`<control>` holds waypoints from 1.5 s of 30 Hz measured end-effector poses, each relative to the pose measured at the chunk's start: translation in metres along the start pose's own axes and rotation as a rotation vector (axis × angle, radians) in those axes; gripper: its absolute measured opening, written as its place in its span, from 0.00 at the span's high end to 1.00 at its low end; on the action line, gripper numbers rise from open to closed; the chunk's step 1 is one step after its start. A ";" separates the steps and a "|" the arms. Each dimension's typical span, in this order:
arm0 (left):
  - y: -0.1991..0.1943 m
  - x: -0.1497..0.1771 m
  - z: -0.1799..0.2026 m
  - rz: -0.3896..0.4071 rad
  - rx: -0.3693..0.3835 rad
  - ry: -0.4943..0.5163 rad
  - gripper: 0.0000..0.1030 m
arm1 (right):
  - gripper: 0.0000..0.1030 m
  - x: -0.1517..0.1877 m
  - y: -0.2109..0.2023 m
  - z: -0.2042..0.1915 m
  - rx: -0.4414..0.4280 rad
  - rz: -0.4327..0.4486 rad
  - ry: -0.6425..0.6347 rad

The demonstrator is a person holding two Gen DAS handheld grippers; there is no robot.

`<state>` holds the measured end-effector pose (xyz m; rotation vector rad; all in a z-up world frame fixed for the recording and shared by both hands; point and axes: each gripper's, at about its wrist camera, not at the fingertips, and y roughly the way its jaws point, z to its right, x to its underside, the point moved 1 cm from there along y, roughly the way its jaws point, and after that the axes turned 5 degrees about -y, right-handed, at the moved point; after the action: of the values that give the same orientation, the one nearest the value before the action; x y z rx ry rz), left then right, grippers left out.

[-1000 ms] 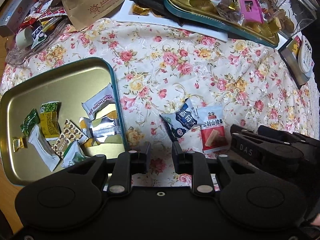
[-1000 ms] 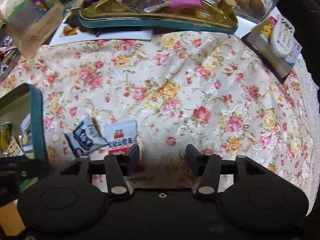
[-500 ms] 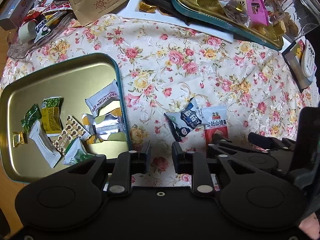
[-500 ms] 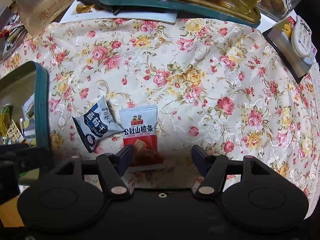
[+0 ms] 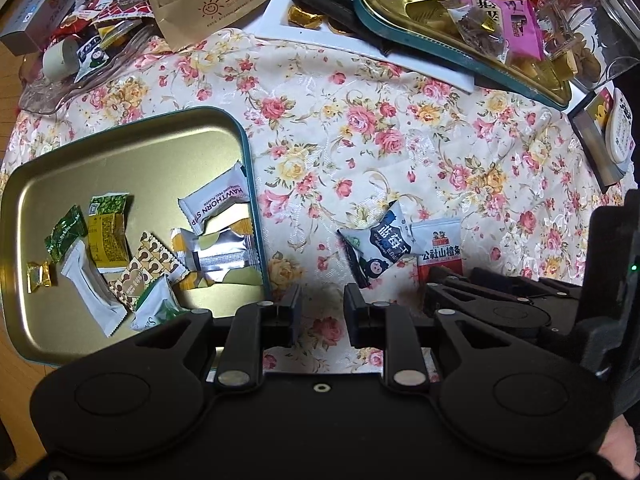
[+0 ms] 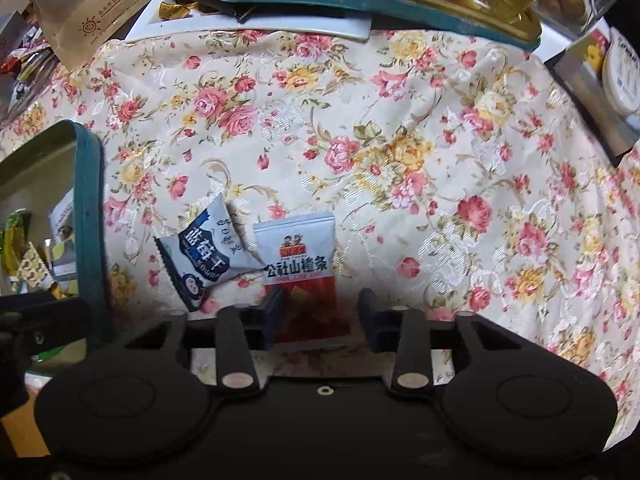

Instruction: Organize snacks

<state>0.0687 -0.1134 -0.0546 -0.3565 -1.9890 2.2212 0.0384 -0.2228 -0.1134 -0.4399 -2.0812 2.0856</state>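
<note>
A: What covers the table?

B: A floral tablecloth (image 6: 400,140). The biggest thing on it is the gold tray (image 5: 120,152) with a teal rim, at nine o'clock in the left wrist view, holding about ten wrapped snacks. A second gold tin (image 5: 460,40), heaped with sweets, sits at one o'clock.

A: And the loose snacks?

B: Two, lying flat on the cloth beside each other, just right of the tray's rim. The red-and-white hawthorn packet (image 6: 298,272) has its long axis running six to twelve o'clock in the right wrist view, white end pointing to twelve, red end toward the camera. The blue-and-white packet (image 6: 204,256) is at its nine o'clock, its corner overlapping it, tilted so its long axis runs from seven to one.

A: The grippers?

B: The right gripper (image 6: 320,316) has its fingers spread wide on either side of the hawthorn packet's red end, not closed on it. The left gripper (image 5: 320,308) shows a narrow gap between its fingers, over bare cloth, holding nothing.
</note>
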 end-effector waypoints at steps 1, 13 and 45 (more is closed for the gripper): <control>0.000 0.000 0.001 0.000 -0.001 0.002 0.68 | 0.74 0.000 0.000 0.002 -0.008 -0.010 0.012; 0.006 0.001 0.005 -0.011 -0.005 -0.002 0.68 | 0.60 0.004 -0.021 0.033 0.043 0.065 0.098; 0.030 -0.009 0.060 0.085 0.030 0.334 0.68 | 0.76 0.008 -0.014 0.061 0.009 0.015 0.135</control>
<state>0.0630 -0.1770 -0.0777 -0.7650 -1.7920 2.0703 0.0099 -0.2780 -0.1010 -0.5797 -1.9976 2.0131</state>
